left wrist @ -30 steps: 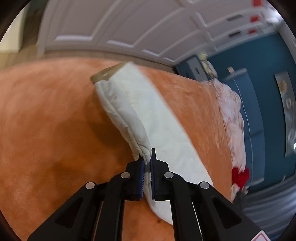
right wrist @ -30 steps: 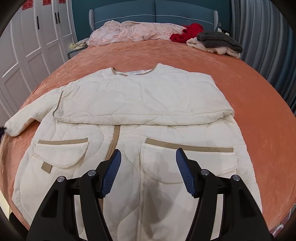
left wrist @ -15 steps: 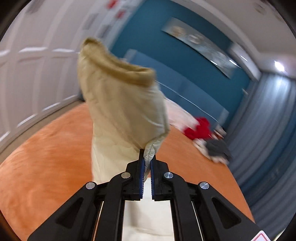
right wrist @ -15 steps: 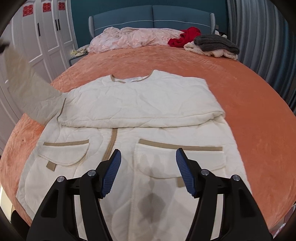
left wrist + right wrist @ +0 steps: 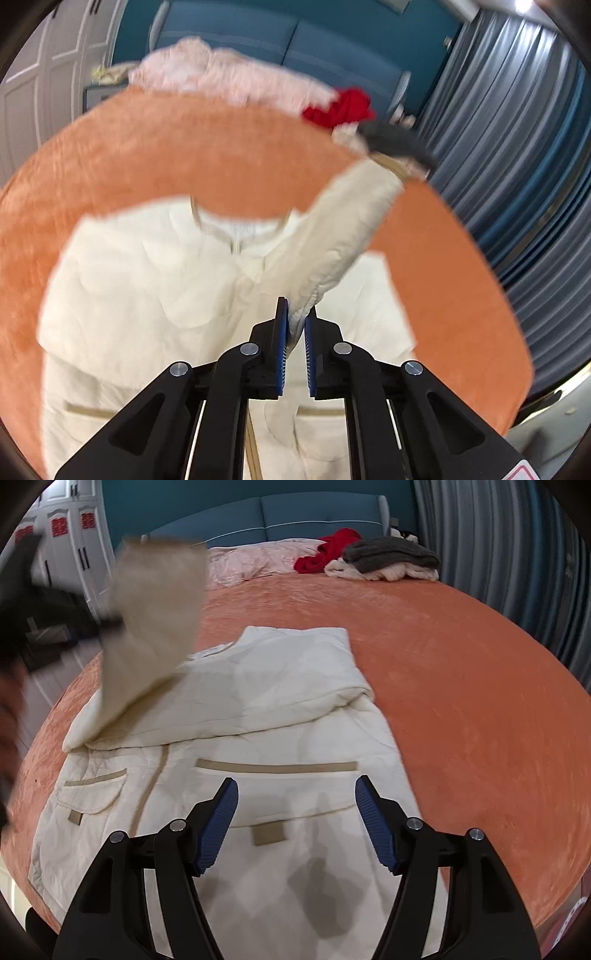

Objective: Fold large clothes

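Left wrist view, blurred by motion: the left gripper (image 5: 294, 325) has the edge of the cream jacket's sleeve (image 5: 332, 243) between its jaws. The jaws have just been opening a little, and a narrow gap shows beside the fabric, though the blue pads (image 5: 282, 347) look to be touching it. The sleeve rises from the jaws toward 1 o'clock, its tan cuff (image 5: 391, 166) lifted above the bed (image 5: 221, 155). Below it the jacket (image 5: 147, 288) lies flat on the orange bedspread, collar toward 12 o'clock. At the far end of the bed sit a pink quilt (image 5: 229, 77), a red garment (image 5: 340, 109) and a grey garment (image 5: 391, 142).

Right wrist view: the right gripper (image 5: 297, 825) hovers over the lower part of the jacket (image 5: 258, 709) with jaws wide apart and nothing between them; they have just been opening slightly further. The right sleeve is folded across the chest. The pockets with tan trim lie just ahead of the jaws. At 10 o'clock the raised sleeve (image 5: 155, 605) hangs in the air, blurred, beside the dark shape of the left gripper (image 5: 44, 602). White wardrobe doors (image 5: 70, 542) stand at 11 o'clock and grey curtains (image 5: 517, 561) at 2 o'clock.
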Available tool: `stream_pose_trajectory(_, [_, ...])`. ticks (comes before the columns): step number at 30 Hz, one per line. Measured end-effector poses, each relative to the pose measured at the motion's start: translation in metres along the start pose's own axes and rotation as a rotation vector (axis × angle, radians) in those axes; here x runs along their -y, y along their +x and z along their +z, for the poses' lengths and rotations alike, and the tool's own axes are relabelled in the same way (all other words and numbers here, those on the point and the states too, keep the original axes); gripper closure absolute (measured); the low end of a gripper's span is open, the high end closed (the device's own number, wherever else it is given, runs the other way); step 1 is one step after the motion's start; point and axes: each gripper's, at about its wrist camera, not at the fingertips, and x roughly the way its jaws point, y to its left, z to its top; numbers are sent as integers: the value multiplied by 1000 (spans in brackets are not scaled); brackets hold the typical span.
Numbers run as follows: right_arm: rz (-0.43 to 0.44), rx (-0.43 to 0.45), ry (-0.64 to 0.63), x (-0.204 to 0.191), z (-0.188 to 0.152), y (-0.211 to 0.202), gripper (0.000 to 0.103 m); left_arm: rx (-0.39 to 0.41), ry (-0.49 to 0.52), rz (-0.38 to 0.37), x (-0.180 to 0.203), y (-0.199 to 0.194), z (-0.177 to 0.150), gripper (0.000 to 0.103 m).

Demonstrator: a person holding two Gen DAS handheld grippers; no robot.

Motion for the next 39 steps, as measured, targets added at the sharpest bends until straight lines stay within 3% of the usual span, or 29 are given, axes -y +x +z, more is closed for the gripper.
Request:
stream_pose_trajectory(3, [5, -2, 17, 9, 0, 2, 39, -76, -98, -24, -13, 26, -22, 71])
stream_pose_trajectory(8, [24, 7, 36, 18, 11, 8, 37, -72, -256, -145, -47, 14, -44, 54])
stream_pose_trajectory(10, [52, 12, 66, 20, 20, 12, 37, -40, -278, -144, -60, -3, -53, 49])
stream_pose_trajectory(13, [93, 26, 115, 22, 35, 17, 36, 0, -374, -122, -96, -23, -57, 47])
stream_pose_trajectory(17, [172, 10, 204, 24, 57, 35, 28, 34, -530, -60, -154, -32, -61, 47])
stream_pose_trajectory(25, [168, -104, 246, 10, 66, 91, 28, 56, -717, 54, -231, -16, -58, 47])
stream_pose_trajectory(28, [167, -152, 228, -1, 64, 107, 51, 56, -755, 56, -245, -7, -55, 53])
stream_pose_trajectory(29, [171, -166, 214, -6, 65, 111, 64, 54, -760, 57, -248, -5, -53, 59])
stream_pose_trajectory(31, [144, -148, 177, -13, 69, 108, 89, 46, -747, 75, -251, -4, -51, 87])
stream_pose_trajectory(32, [153, -122, 145, -18, 76, 102, 98, 48, -734, 82, -252, -5, -48, 94])
stream_pose_trajectory(34, [175, -10, 94, -28, 98, 73, 100, 90, -678, 108, -245, -16, -36, 99])
stream_pose_trajectory(39, [161, 250, -41, -52, 140, 8, 100, 243, -502, 179, -213, -51, -9, 99])
